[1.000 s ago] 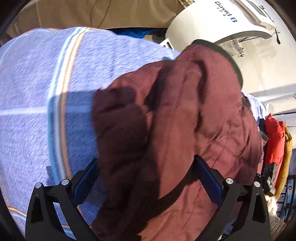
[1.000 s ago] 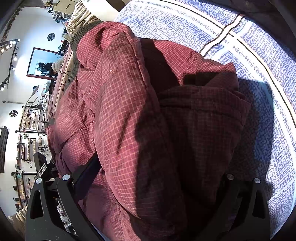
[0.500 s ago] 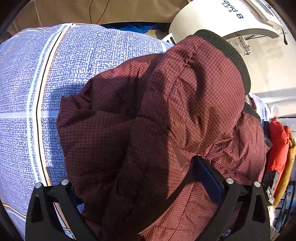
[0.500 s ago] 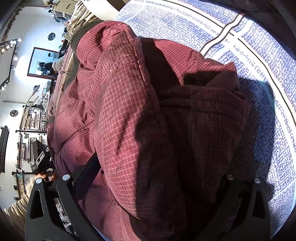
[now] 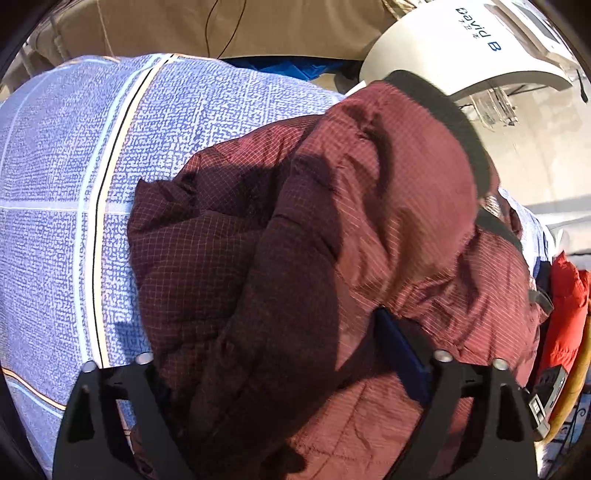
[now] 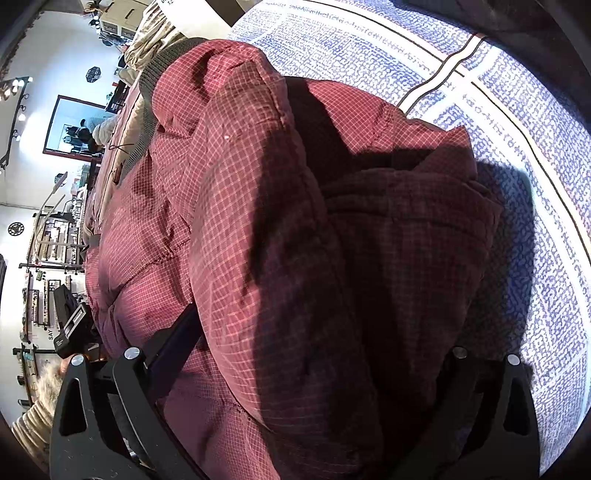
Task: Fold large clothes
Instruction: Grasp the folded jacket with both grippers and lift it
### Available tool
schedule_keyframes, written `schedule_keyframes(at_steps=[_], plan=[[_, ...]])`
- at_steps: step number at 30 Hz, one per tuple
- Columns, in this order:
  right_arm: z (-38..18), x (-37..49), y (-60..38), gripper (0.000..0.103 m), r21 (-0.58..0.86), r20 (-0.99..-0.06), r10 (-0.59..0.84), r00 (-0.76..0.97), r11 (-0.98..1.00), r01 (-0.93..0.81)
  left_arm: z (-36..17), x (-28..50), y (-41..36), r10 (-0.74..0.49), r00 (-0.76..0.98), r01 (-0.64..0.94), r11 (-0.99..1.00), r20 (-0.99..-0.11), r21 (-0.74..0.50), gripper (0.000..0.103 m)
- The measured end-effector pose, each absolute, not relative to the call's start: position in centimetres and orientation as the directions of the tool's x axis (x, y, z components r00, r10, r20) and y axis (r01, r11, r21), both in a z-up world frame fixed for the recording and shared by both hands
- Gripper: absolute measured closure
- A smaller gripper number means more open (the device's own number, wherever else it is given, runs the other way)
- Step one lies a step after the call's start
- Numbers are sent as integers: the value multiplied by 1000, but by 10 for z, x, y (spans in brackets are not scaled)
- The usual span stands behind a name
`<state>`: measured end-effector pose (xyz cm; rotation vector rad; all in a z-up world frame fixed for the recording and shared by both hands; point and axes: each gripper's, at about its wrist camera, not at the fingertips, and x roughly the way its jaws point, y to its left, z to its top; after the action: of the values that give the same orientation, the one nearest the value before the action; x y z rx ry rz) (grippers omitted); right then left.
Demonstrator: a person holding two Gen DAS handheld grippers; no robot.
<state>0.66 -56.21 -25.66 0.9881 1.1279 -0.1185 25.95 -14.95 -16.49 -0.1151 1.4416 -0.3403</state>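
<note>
A maroon checked puffer jacket [image 5: 332,240] with a dark knit collar [image 5: 454,122] lies bunched on the blue patterned bedspread [image 5: 55,184]. My left gripper [image 5: 269,325] points down over it. Its jaws are closing with a thick fold between them; the blue right pad [image 5: 399,350] shows beside the cloth and the left pad is hidden under it. In the right wrist view the jacket [image 6: 258,221] fills the middle. My right gripper [image 6: 310,314] stands wide over a padded fold, left pad [image 6: 177,339] visible, right finger buried in shadowed cloth.
A white machine [image 5: 461,48] with blue lettering stands past the bed's far edge, with a tan cover [image 5: 221,26] beside it. An orange-red garment [image 5: 565,310] lies at the right. The other hand-held unit [image 6: 70,321] and a pale sleeve [image 6: 33,421] show low left.
The left wrist view has slid across the jacket, so the collar and folds fill more of it. Cloth now hides the left pad, and the left fingers stand slightly closer. The right view is unchanged.
</note>
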Motion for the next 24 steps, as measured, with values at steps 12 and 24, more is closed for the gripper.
schedule_keyframes(at_steps=[12, 24], plan=[[-218, -8, -549, 63, 558, -811, 322, 488, 677, 480, -103, 209, -144, -354, 142, 315, 902, -925, -296, 76], [-150, -21, -521, 75, 501, -823, 303, 481, 787, 361, -35, 103, -157, -421, 220, 362, 873, -880, -327, 79]])
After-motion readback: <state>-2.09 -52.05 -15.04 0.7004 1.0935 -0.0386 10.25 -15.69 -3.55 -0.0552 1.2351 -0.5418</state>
